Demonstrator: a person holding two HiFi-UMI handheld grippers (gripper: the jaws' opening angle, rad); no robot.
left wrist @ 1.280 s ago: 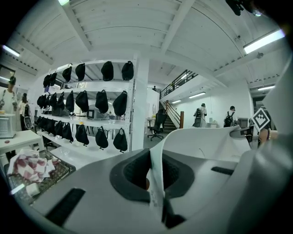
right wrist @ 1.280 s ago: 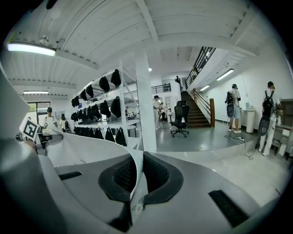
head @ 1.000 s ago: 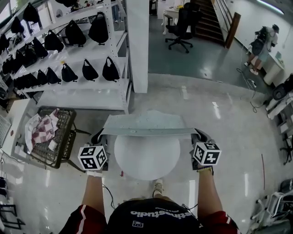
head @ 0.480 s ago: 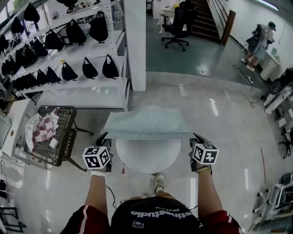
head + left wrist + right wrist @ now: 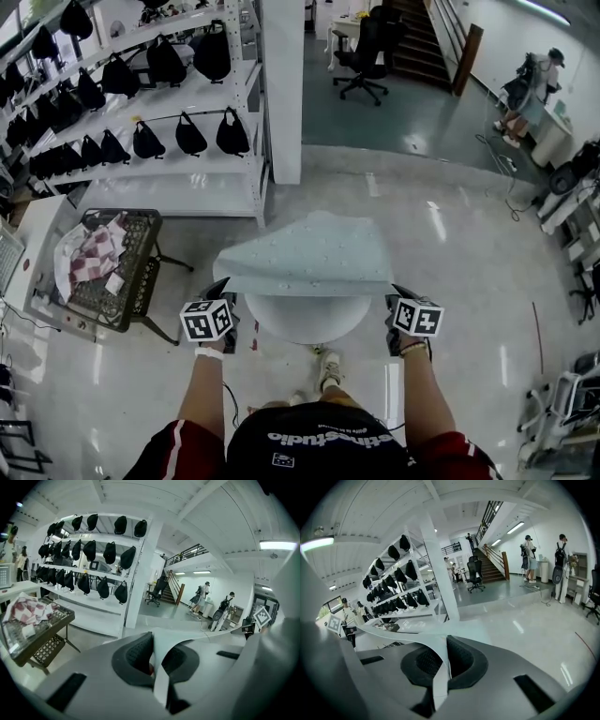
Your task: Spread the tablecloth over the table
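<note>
Head view: pale tablecloth (image 5: pixel 305 258) is stretched over the far half of the round white table (image 5: pixel 305 323). Its near edge runs straight between both grippers and its far part tapers toward 12 o'clock. Can't tell if the cloth touches the tabletop. Bare table shows at the cloth's 6 o'clock. Left gripper (image 5: pixel 223 289) has the near-left corner, at the table's 9 o'clock. Right gripper (image 5: pixel 394 292) has the near-right corner, at 3 o'clock. Left gripper view: pads (image 5: pixel 136 653) pinched together on a thin fold of cloth. Right gripper view: same, pads (image 5: pixel 461 656) clamped on the cloth edge. Wire cart (image 5: pixel 141 281) holding a checked cloth is at the table's 9 o'clock, well apart. Shelves of black bags (image 5: pixel 150 141) are at 11 o'clock.
</note>
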